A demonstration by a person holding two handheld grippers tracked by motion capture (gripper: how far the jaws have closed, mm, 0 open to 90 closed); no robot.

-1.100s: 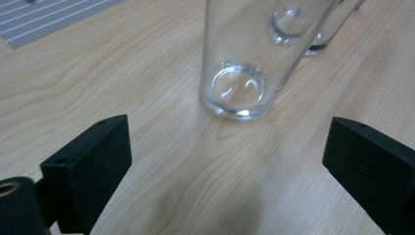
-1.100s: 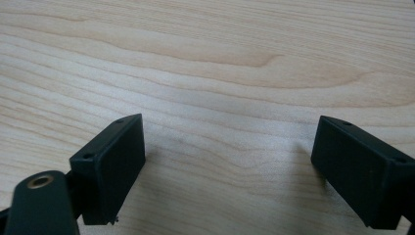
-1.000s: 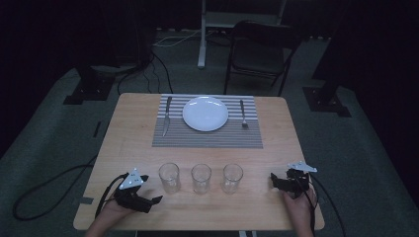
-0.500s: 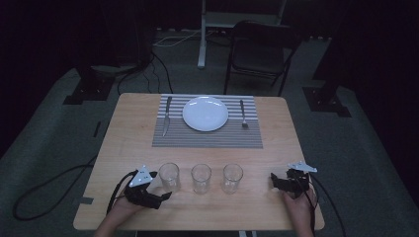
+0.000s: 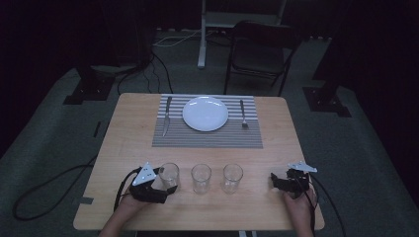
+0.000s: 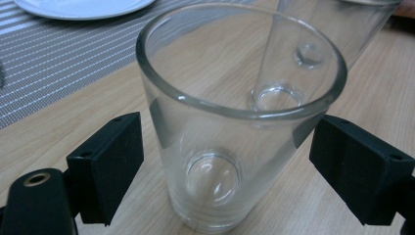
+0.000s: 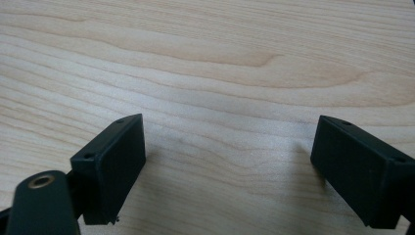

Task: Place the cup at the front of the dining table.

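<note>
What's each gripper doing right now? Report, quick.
Left gripper: open, jaws either side of the leftmost glass, not clamped.
Right gripper: open, holding nothing, over bare table.

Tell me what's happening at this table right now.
A person holds a gripper in each hand. The left gripper has its open jaws around the leftmost glass of three in a row, not yet squeezing it. The right gripper rests open over bare table. Beyond the glasses lies a place setting with a plate.
</note>
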